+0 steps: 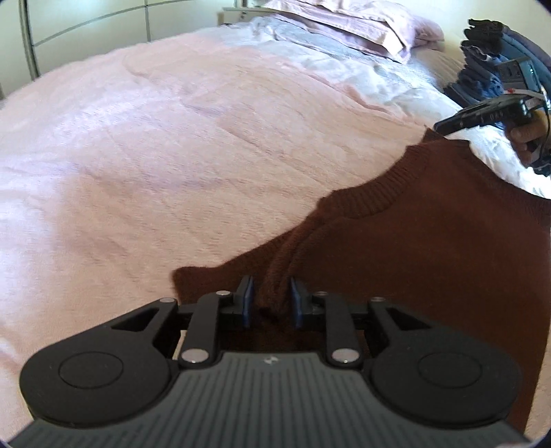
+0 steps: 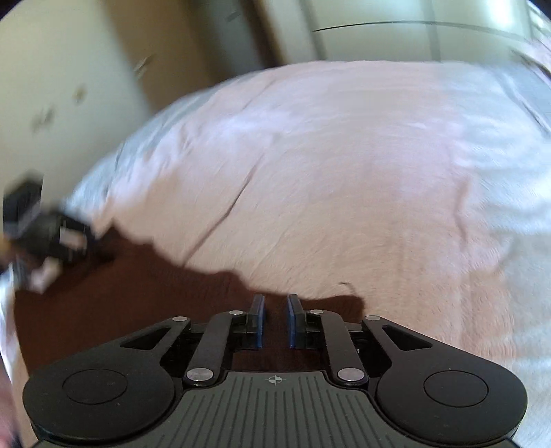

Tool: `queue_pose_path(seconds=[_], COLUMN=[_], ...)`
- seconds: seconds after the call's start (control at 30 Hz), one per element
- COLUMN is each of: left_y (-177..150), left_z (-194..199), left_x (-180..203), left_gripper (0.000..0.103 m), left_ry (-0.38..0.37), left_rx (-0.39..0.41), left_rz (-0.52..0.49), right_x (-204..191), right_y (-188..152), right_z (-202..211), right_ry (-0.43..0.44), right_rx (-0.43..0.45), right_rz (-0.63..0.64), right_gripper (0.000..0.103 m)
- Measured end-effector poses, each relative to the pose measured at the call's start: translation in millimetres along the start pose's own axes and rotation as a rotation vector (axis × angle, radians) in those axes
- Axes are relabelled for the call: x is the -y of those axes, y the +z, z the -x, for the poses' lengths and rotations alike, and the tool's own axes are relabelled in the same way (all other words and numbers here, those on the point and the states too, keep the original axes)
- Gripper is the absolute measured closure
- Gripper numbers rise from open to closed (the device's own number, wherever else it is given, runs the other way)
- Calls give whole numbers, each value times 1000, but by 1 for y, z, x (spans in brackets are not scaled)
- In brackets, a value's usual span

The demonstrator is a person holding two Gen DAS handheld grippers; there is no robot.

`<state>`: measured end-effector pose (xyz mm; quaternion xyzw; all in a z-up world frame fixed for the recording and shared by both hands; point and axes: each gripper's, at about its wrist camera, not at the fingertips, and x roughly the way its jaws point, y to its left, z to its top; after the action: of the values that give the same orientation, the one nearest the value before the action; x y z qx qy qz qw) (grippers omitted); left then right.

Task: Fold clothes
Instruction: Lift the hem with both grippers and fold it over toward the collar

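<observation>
Left tool (image 1: 270,296): jaws part-closed on a bunched sweater (image 1: 430,258) shoulder, low centre. Right tool (image 2: 275,318): narrow gap, sweater edge between; grip uncertain. Sweater lies lower right on bed (image 1: 172,155). Best keep both corners level and taut when folding.

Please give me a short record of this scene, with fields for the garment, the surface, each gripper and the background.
garment: dark brown knitted sweater with ribbed neckline, spread out
surface: pale pink textured bedspread
left gripper: closed on a bunched fold of the sweater
right gripper: jaws slightly apart over the sweater's edge; grip unclear, view blurred
background: lilac pillows, pile of dark blue clothes
</observation>
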<state>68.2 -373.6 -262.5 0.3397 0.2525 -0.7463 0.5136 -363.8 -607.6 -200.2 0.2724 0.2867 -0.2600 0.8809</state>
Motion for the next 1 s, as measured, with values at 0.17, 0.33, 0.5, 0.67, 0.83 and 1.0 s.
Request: queue_pose_path(seconds=[0.17, 0.33, 0.5, 0.67, 0.83, 1.0], left_y=[-2, -14, -36, -38, -56, -95], left_z=[32, 47, 18, 51, 113, 153], left_x=[13, 42, 49, 29, 38, 61], left_gripper=[81, 80, 76, 83, 81, 67], left_ry=[50, -11, 54, 132, 70, -47], left_rx=[55, 75, -37, 14, 96, 125], left_rz=[-16, -49, -115, -10, 43, 3], right_x=[-11, -39, -53, -67, -90, -114], right_y=[-6, -31, -50, -68, -98, -143], right_z=[36, 45, 42, 38, 91, 124], right_ry=[-59, -8, -32, -56, -42, -26], right_rx=[77, 62, 27, -8, 63, 112], right_rz=[10, 59, 83, 107, 118, 94], right_gripper=[84, 83, 83, 83, 81, 37])
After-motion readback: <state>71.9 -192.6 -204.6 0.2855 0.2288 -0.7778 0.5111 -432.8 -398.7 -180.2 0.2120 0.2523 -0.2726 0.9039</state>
